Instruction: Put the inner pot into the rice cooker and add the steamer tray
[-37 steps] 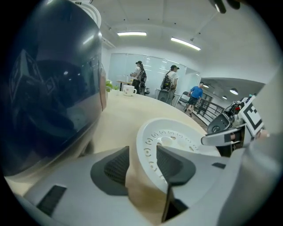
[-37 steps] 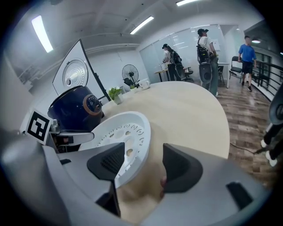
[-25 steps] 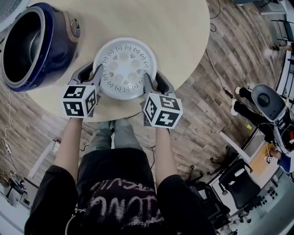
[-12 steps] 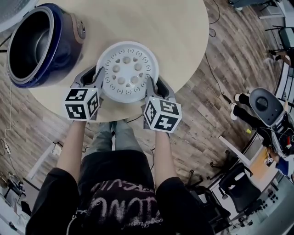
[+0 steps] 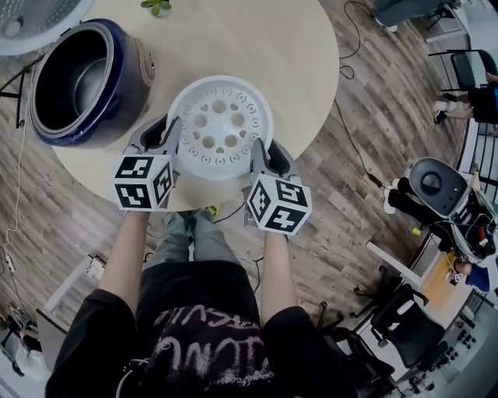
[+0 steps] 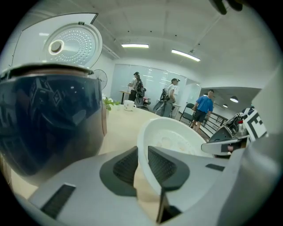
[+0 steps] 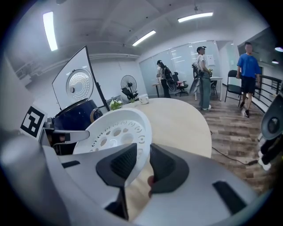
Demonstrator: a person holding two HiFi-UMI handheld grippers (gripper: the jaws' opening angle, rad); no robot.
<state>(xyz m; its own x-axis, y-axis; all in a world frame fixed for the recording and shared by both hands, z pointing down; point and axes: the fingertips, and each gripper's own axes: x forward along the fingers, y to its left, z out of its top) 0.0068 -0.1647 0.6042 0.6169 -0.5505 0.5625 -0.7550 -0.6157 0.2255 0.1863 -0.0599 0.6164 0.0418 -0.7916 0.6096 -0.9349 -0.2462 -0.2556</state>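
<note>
The white perforated steamer tray [image 5: 220,128] hangs level above the round table, held by its rim on both sides. My left gripper [image 5: 173,141] pinches the left rim; its jaws are closing, with the pads pressed on the rim [image 6: 142,165]. On the opposite rim my right gripper [image 5: 257,152] is shut, the tray's edge between its pads [image 7: 142,163]. The dark blue rice cooker [image 5: 85,82] stands open to the upper left, a metal-rimmed pot inside it and its lid [image 6: 70,44] raised. It fills the left of the left gripper view [image 6: 48,119].
The pale round table [image 5: 264,47] carries a small plant [image 5: 156,6] and a cup [image 6: 129,104] at its far edge. Several people stand in the room behind [image 7: 247,66]. Chairs and equipment stand on the wood floor at the right [image 5: 436,183].
Both grippers have risen together with the tray, lifting it off the table. The jaws drew in on its rim. The rice cooker has not moved.
</note>
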